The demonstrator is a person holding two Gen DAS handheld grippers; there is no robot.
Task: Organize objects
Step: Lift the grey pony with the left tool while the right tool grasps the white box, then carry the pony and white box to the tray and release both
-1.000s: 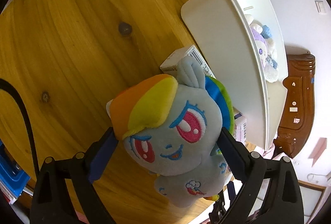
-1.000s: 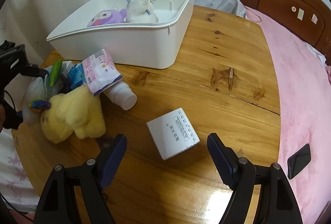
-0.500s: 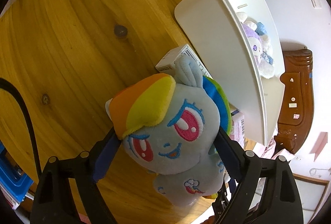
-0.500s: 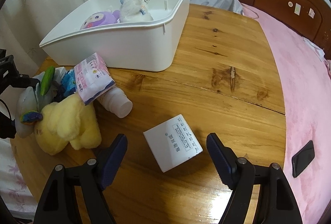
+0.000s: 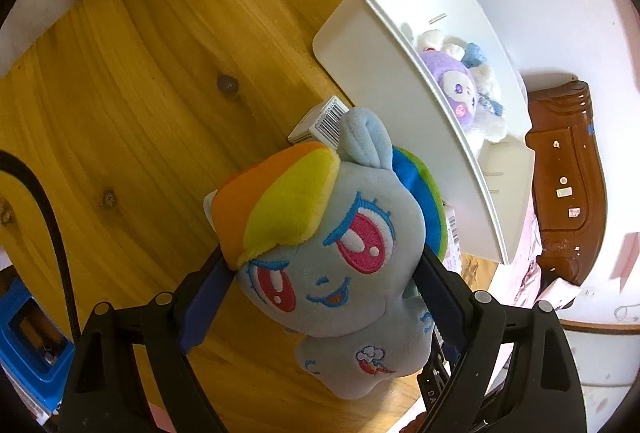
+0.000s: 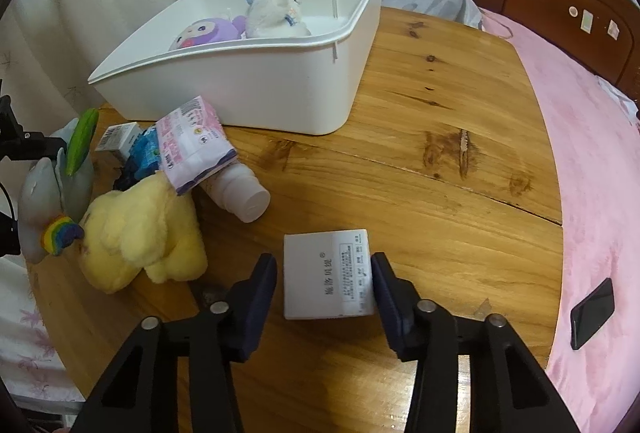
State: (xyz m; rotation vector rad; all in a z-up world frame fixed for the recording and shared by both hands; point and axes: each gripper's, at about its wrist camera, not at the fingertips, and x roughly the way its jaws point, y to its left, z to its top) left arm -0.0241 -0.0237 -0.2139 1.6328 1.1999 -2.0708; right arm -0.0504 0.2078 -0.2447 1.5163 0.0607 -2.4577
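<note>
On the round wooden table (image 6: 460, 169), sitting toward the far edge: white bin (image 6: 256, 89), holding a purple plush (image 6: 204, 33) and a white plush (image 6: 276, 13). Seen only from the right wrist: pink bed (image 6: 592, 153) carrying a dark phone (image 6: 592, 313), yellow plush (image 6: 140, 233) lying near the bin, pink packet (image 6: 192, 145) resting over a white bottle (image 6: 240, 189), blue packet (image 6: 144, 153) beside them. Lying flat between the fingers of the right gripper (image 6: 324, 281): white box (image 6: 326, 273), right pad touching its edge, left pad just apart, not clamping. Seen face-on only from the left wrist: pony plush (image 5: 328, 253), clenched in the left gripper (image 5: 320, 289) and hanging above the table, covering part of a barcoded carton (image 5: 320, 121).
</note>
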